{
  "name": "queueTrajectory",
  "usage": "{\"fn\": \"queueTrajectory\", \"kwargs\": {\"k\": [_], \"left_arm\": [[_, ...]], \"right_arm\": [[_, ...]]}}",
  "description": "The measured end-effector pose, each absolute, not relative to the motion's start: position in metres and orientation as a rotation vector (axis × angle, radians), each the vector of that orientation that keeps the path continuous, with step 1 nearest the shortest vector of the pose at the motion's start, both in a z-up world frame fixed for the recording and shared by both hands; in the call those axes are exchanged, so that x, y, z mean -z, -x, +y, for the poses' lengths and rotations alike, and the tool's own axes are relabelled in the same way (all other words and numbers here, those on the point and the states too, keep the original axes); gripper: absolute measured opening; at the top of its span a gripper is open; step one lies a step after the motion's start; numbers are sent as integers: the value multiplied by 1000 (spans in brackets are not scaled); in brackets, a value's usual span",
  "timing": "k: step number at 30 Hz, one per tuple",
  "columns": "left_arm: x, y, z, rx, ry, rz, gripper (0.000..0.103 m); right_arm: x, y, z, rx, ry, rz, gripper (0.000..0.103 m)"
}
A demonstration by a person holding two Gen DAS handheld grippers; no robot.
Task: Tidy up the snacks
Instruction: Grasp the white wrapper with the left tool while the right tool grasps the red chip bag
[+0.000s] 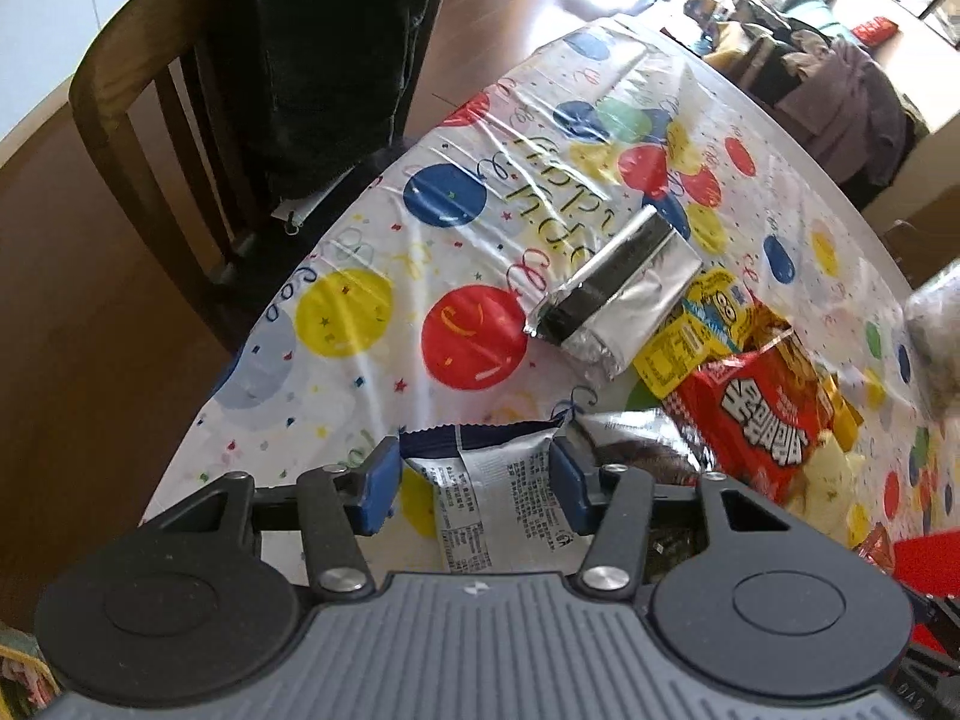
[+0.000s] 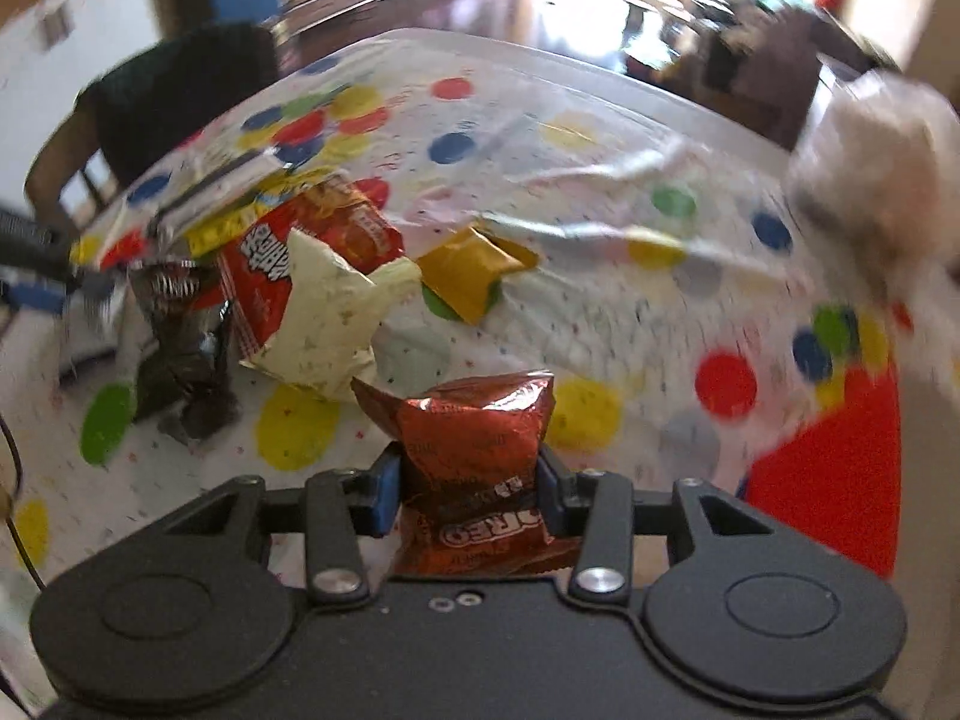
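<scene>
My left gripper (image 1: 474, 477) has its jaws about half open with a white-and-silver snack packet (image 1: 498, 498) between the blue pads; pads look to be touching both edges, so I read it as gripped. My right gripper (image 2: 468, 480) has its jaws narrower, closed on a red Oreo packet (image 2: 474, 450), which looks lifted off the counter (image 2: 600, 312).

Step in hand: double pick, one snack per hand, both just secured.

Outward on the left view: a dark crinkled wrapper (image 1: 648, 450) just beside the right pad, then a red box with Korean lettering (image 1: 768, 420) lying over a yellow Minions box (image 1: 708, 318), and a silver foil pack with a black stripe (image 1: 612, 288) toward the counter's middle. A wooden chair (image 1: 138, 120) stands at the counter's far left edge.

Right view, blurred: a cream packet (image 2: 336, 312) and a gold packet (image 2: 468, 276) near the middle, and a red thing (image 2: 834, 480) at the near right edge; I cannot tell what it is.

Next move calls for carrying both packets clear of the pile to wherever they get sorted; that spot isn't clearly shown. Thin packets could slip.
</scene>
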State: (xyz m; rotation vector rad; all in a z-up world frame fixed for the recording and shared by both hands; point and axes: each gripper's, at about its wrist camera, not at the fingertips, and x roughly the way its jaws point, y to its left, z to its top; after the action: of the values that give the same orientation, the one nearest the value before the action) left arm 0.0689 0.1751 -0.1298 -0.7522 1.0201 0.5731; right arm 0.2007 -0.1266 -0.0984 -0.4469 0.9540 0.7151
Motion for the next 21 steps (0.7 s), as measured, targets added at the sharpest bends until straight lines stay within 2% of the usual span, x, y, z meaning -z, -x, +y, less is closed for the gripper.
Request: {"fn": "queueTrajectory", "kwargs": {"k": [12, 13, 14, 21], "left_arm": [[95, -41, 149, -418, 657, 974, 51], [91, -41, 146, -404, 651, 971, 35], [87, -42, 143, -389, 642, 971, 26], [79, -54, 125, -343, 599, 989, 26]], "right_arm": [[59, -162, -179, -604, 188, 939, 43], [55, -161, -183, -597, 173, 935, 43], [50, -159, -188, -591, 152, 926, 43], [27, -150, -218, -556, 111, 867, 43]]}}
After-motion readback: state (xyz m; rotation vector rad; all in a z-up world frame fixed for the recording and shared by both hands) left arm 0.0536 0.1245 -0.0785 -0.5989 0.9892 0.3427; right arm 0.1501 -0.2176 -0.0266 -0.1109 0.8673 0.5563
